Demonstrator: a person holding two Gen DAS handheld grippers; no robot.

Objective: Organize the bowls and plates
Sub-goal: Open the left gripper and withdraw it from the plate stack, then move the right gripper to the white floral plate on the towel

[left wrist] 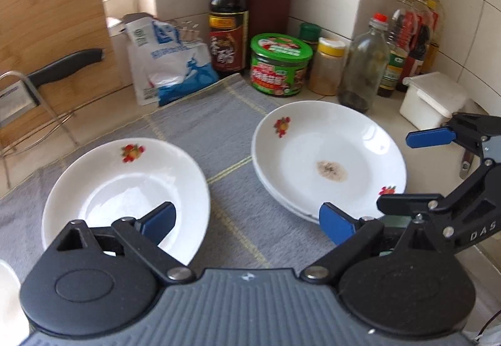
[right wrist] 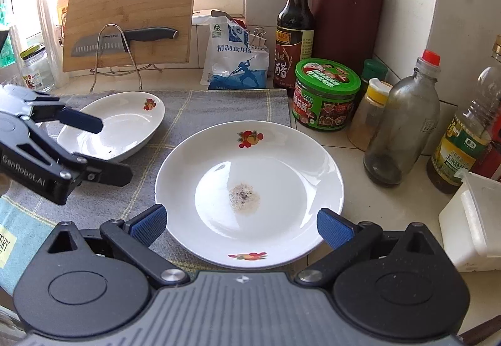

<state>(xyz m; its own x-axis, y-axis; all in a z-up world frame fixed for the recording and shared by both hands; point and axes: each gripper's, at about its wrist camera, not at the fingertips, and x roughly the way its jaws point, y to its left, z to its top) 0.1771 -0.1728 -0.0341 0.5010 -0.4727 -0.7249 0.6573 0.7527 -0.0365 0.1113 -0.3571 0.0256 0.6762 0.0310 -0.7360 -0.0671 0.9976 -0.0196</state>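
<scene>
A: Quick one — where were the plates?

B: Two spots on the grey checked mat [right wrist: 219,108]. The stacked plates [left wrist: 328,158] sat at the mat's right edge, partly over onto the tiled counter [right wrist: 360,158]. Top one had a brownish speckled smear in the middle, fruit print on the rim. In the left wrist view you could see at least one more rim under it.

A: And the other?

B: Single plate [right wrist: 116,124], same fruit print, lay apart to the left of the stack, flat on the mat.

A: Left gripper [left wrist: 247,221]?

B: Jaws were spread wide, nothing between the blue pads. Left pad hung over the near rim of the single plate, right pad over the near-left edge of the stack; couldn't tell if either touched. View was blurred.

A: Right gripper [right wrist: 241,225]?

B: Also spread, nothing pinched. Its pads flanked the near part of the stack, one each side, rim between them but not pressed.

A: Background?

B: Dark vinegar bottle [right wrist: 294,30], green-lidded jar [right wrist: 325,92], salt bag [right wrist: 235,61], yellow-cap spice shaker [right wrist: 369,114], a near-empty glass bottle w/ red cap [right wrist: 404,124], all near the stack's far side. White lidded box [right wrist: 469,227] to the right. Knife [right wrist: 125,39] on a wire rack in front of the cutting board [right wrist: 131,5].
</scene>
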